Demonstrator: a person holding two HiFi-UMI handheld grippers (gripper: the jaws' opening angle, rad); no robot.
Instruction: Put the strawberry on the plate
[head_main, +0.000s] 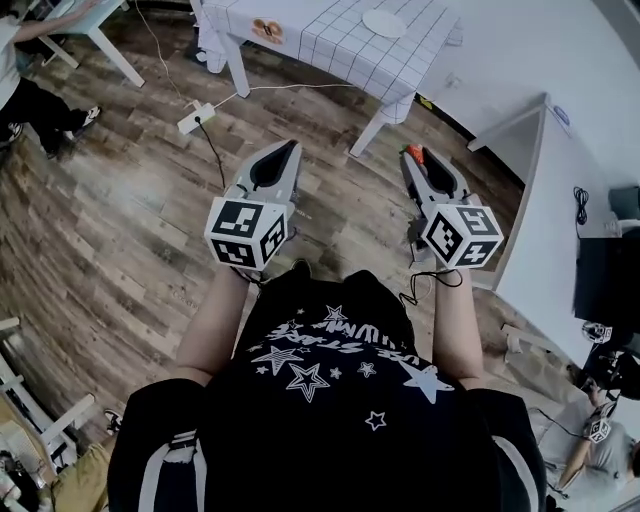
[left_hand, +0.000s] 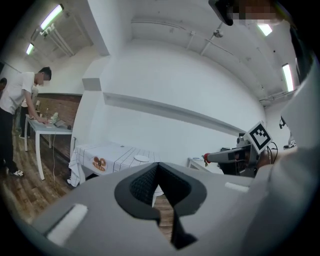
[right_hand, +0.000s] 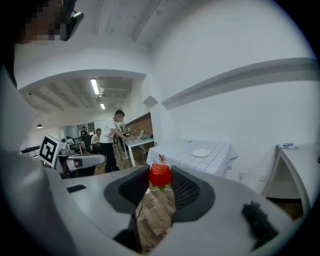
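No brand is legible; white lettering among printed stars is seen on the black shirt at the lower centre of the head view, but it appears too distorted to be read; the marker cubes carry only black-and-white square patterns. The red, dimpled strawberry is clamped between the ribbed dark pads of the right gripper, its green leaves hanging below, at the centre of the right gripper view; it is held in the air above the wood-plank floor, well apart from the plate. The plate, round, white and flat, lies on a surface draped with a white cloth ruled in thin dark squares, at the top of the head view; an orange-brown printed picture is set near the cloth's left edge. The left gripper is shown with its grey jaws brought together and nothing between them. A white power strip lies on the floor at the upper left, below the surface, a dark cable running from it.
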